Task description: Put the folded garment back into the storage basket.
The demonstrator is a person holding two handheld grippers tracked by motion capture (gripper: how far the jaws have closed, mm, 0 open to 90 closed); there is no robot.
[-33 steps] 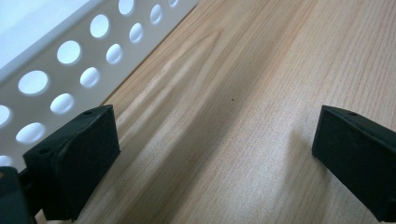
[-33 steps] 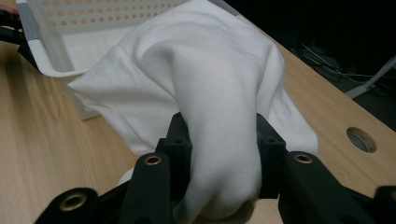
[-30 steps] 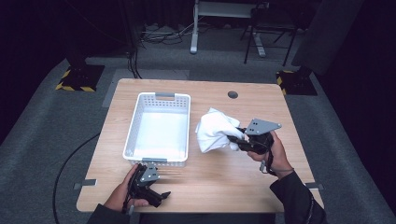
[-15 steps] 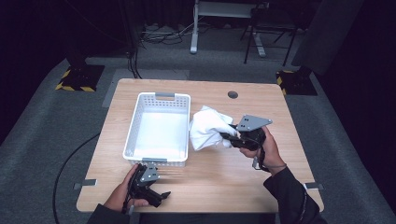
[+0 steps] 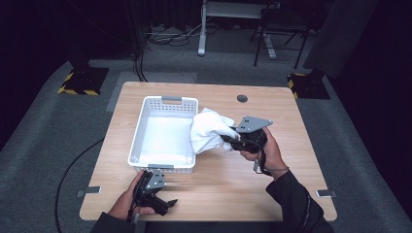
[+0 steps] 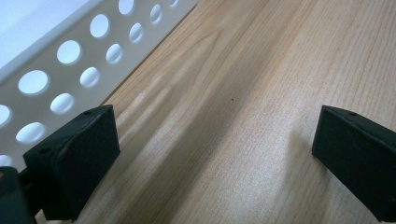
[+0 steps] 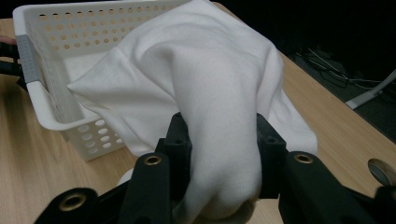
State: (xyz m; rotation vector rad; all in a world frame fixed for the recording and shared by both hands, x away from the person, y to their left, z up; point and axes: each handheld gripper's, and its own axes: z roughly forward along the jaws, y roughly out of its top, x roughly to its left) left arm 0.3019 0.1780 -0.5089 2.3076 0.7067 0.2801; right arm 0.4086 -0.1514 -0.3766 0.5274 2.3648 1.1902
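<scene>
The wooden table (image 5: 291,160) carries everything, and the high view takes in its whole top. On it stands the white perforated basket (image 5: 164,136), ahead of the left gripper and off to the inner side of the right gripper. A white cloth (image 5: 208,130) is bunched at the tip of the right gripper, and its far end drapes over the basket's near side wall. The right gripper (image 5: 227,140) is held above the table with its jaws clamped on the cloth. The left gripper (image 5: 167,203) rests low at the table's near edge, just short of the basket's near end.

The right gripper view shows what the high view cannot: the cloth (image 7: 205,107) squeezed into a thick fold between the two black jaws, and its free part lying across the rim of the basket (image 7: 56,116). The left gripper view gives the close detail on the other side: its jaws stand wide apart with bare wood (image 6: 243,116) between them, gripping nothing, and the round-holed wall of the basket (image 6: 60,70) runs just beside one jaw.
</scene>
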